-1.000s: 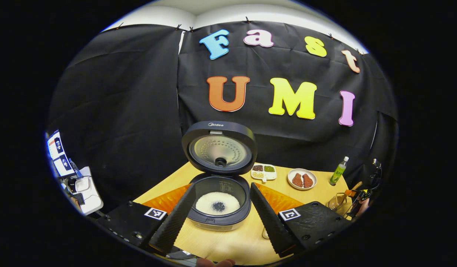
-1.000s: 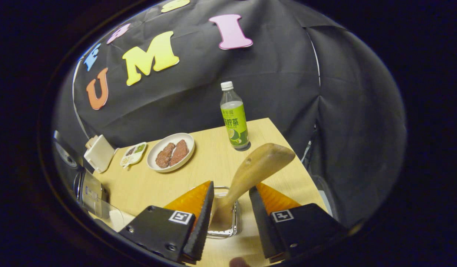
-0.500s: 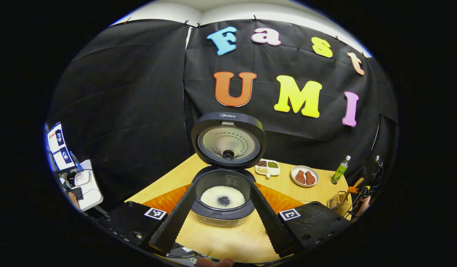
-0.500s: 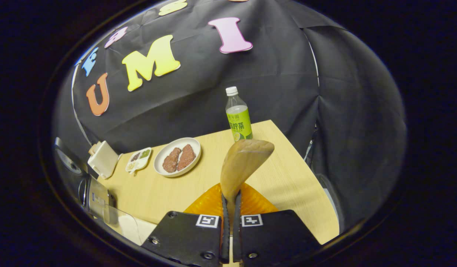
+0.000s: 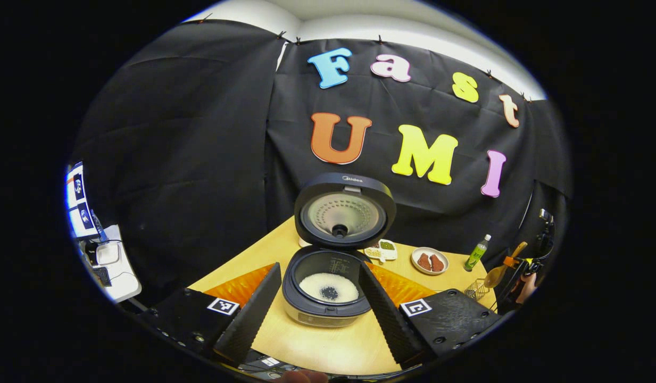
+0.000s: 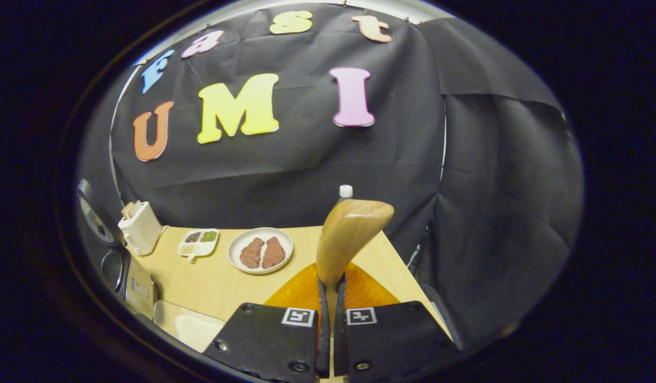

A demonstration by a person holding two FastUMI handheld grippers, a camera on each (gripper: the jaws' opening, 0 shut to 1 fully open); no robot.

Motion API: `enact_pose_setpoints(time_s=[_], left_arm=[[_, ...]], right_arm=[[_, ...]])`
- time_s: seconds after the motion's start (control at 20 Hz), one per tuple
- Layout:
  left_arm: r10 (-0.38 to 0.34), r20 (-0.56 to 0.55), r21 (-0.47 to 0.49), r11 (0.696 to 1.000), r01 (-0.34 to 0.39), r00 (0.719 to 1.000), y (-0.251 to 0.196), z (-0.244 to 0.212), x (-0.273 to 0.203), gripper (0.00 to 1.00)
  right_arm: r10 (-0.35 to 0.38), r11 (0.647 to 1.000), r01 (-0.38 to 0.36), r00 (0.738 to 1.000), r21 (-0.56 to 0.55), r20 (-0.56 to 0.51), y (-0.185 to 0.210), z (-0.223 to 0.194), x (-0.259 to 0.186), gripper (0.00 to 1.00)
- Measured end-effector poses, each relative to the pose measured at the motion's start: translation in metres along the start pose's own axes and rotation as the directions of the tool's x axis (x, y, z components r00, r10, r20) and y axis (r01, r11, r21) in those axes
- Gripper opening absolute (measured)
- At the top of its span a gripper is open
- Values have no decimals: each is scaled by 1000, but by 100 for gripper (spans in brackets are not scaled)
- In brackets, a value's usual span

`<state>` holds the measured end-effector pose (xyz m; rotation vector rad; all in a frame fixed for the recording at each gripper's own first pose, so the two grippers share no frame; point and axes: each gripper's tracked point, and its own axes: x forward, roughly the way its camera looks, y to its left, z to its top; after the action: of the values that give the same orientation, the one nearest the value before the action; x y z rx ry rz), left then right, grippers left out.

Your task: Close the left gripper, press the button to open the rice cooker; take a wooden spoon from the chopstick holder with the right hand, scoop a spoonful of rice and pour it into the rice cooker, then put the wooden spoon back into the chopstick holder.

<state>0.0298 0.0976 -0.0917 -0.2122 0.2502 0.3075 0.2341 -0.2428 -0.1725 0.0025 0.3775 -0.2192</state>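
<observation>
The rice cooker (image 5: 328, 290) stands on the bench (image 5: 328, 348) with its lid raised and white rice in the pot. The left gripper (image 5: 320, 306) hangs before the cooker, fingers spread wide. Far to the cooker's right, the right gripper (image 6: 331, 330) is clamped on the wooden spoon (image 6: 349, 234), bowl upward, above the chopstick holder (image 5: 474, 290).

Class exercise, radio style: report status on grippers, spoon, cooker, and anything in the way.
Left gripper open, short of open rice cooker. Right gripper shut on wooden spoon, bowl up. Nothing blocking the pot that I can see.
</observation>
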Motion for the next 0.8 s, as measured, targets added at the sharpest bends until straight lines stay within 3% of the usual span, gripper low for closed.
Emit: enact_pose_setpoints(time_s=[0.2, 0.4, 0.6, 0.8], left_arm=[[-33, 12, -12, 999, 33, 999, 18, 7, -4, 95], [-33, 29, -11, 999, 33, 999, 41, 14, -10, 95], [-21, 21, -44, 999, 22, 1000, 64, 14, -16, 95], [26, 9, -70, 997, -26, 1000, 88, 9, -22, 95]], right_arm=[[75, 997, -75, 997, -35, -3, 67, -5, -43, 8], [176, 980, -180, 983, -87, -49, 138, -38, -72, 8], [172, 956, -196, 977, -219, -124, 172, -95, -62, 8], [134, 908, -186, 978, -375, -160, 184, -135, -46, 8]])
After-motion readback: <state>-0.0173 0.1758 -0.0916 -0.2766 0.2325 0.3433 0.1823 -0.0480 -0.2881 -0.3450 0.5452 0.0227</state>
